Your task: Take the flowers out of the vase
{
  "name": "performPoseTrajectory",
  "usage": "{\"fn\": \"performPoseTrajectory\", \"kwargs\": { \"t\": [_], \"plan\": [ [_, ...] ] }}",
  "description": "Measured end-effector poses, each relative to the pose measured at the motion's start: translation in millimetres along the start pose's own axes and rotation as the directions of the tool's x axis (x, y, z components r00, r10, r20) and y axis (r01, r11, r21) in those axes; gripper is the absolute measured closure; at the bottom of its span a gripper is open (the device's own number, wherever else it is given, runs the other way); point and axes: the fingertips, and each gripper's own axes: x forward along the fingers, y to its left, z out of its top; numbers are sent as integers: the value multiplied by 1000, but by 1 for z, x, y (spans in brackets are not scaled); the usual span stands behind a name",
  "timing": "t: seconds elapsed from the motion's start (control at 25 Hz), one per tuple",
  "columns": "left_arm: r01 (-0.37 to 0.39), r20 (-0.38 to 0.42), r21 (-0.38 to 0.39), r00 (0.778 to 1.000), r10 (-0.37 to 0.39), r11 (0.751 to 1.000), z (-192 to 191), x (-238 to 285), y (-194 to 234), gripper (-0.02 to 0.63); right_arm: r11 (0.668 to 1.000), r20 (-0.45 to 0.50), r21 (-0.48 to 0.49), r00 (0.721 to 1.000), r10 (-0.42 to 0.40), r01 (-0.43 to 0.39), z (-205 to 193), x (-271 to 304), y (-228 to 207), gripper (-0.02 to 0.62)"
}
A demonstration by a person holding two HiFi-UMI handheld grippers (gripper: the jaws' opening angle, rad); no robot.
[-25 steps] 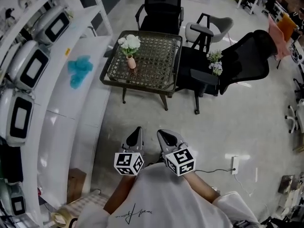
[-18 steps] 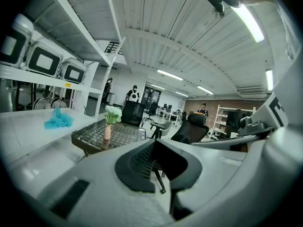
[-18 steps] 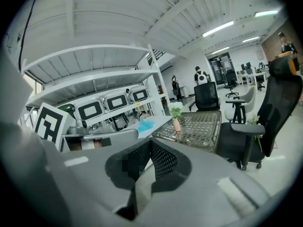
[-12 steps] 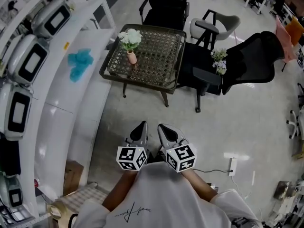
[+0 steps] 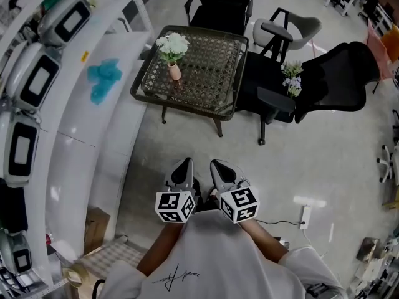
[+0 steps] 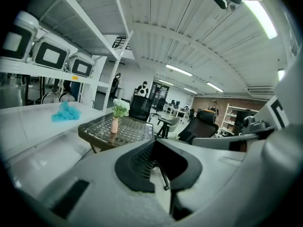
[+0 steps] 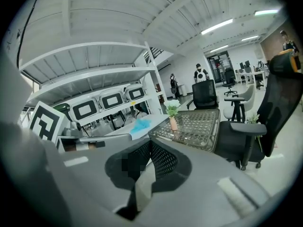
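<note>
A small pink vase (image 5: 174, 71) with white flowers (image 5: 172, 44) stands on a low glass-topped wicker table (image 5: 212, 73) far ahead of me. The vase (image 6: 114, 125) shows at the left in the left gripper view, and the vase (image 7: 173, 123) near the middle in the right gripper view. My left gripper (image 5: 182, 172) and right gripper (image 5: 221, 170) are held side by side close to my chest, well short of the table. Both have their jaws together with nothing between them. A second small bunch of flowers (image 5: 292, 80) lies on a black chair seat.
A long white shelf unit (image 5: 68, 136) with several white-and-black boxes runs along the left, with a blue cloth (image 5: 105, 80) on it. Black office chairs (image 5: 336, 80) and a grey chair (image 5: 287, 33) stand behind and right of the table. A power strip (image 5: 305, 202) lies on the floor.
Both grippers have drifted a little forward and lower together, still shut. The table and vase sit slightly nearer and more to the right in the head view.
</note>
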Motion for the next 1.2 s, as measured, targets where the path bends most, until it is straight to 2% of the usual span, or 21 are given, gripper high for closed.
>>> {"fn": "performPoseTrajectory", "kwargs": {
  "t": [0.2, 0.48, 0.76, 1.0, 1.2],
  "plan": [
    [1, -10, -30, 1000, -1, 1000, 8, 15, 14, 604, 999, -11, 7, 999, -38, 38, 8, 17, -15, 588],
    [2, -8, -43, 1000, -2, 999, 23, 35, 32, 604, 999, -25, 1, 999, -36, 36, 22, 41, -23, 588],
    [15, -4, -33, 1000, -15, 999, 40, 53, 49, 605, 1000, -52, -1, 998, -22, 22, 31, 69, -23, 586],
    [-12, 18, 6, 1000, 11, 1000, 59, 58, 72, 604, 999, -67, -22, 997, -35, 34, 38, 93, -22, 588],
    [-7, 20, 9, 1000, 7, 1000, 69, 66, 91, 604, 999, -75, -28, 997, -36, 34, 43, 114, -17, 588]
  ]
}}
